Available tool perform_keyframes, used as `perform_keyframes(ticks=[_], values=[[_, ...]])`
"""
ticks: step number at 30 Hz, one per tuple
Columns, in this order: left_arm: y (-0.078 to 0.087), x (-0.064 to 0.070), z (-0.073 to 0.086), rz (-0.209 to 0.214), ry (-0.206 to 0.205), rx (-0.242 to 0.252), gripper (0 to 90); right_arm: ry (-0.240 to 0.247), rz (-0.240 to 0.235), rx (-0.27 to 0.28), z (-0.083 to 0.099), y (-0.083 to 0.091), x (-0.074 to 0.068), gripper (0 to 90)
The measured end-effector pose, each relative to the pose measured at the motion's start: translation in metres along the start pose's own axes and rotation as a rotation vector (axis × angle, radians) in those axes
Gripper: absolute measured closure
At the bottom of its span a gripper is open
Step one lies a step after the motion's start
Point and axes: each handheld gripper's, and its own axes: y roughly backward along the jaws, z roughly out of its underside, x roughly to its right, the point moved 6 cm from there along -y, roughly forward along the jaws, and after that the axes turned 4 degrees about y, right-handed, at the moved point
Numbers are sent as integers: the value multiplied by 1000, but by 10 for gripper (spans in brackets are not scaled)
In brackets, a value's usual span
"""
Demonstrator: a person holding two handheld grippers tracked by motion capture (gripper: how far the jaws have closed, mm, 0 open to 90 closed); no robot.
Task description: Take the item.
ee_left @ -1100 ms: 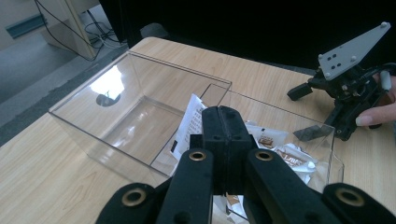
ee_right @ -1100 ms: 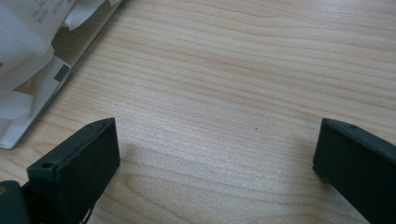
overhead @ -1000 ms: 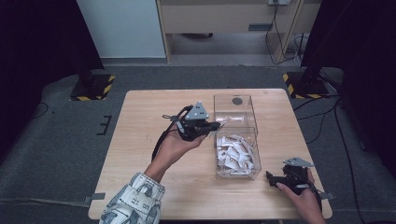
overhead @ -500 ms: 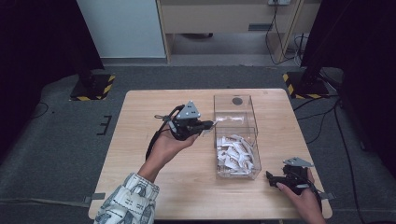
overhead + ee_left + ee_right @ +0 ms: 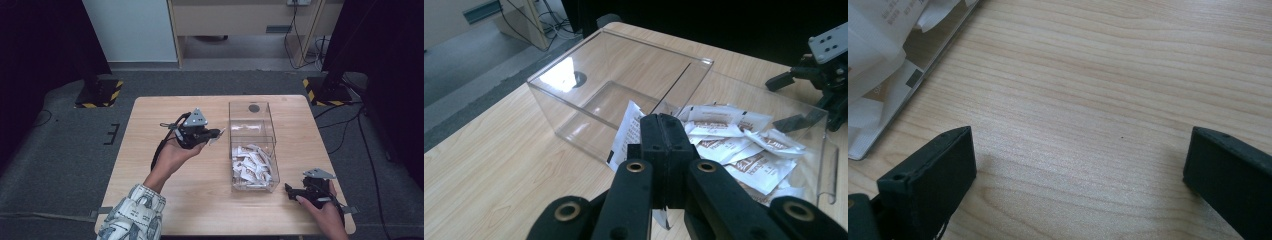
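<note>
A clear plastic box point(image 5: 253, 107) with two compartments stands on the wooden table point(image 5: 210, 200). Its far compartment is bare, and its near one holds several white sachets point(image 5: 252, 162), which appear as a pile of sachets point(image 5: 734, 147) in the left gripper view. My left gripper point(image 5: 216, 135) hangs just left of the box, shut on one white sachet point(image 5: 626, 132) that sticks out to the left of the closed jaws. My left gripper point(image 5: 663, 125) points toward the box wall. My right gripper point(image 5: 290, 190) rests low on the table right of the box, open, with bare wood between its jaws point(image 5: 1080, 155).
The box's near corner with sachets point(image 5: 878, 60) lies left of my right gripper. The right gripper point(image 5: 824, 75) shows beyond the box in the left gripper view. Bare tabletop spreads left and in front of the box. Grey floor, stands and cables surround the table.
My left gripper has drawn leftward away from the box edge, still holding the sachet. The right gripper has stayed in place.
</note>
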Motion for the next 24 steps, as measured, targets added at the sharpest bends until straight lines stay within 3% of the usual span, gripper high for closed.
perform_keyframes(ticks=[24], values=[[-3,-14,18,-21,18,-25,900,0,0,0,0,0,0,8]])
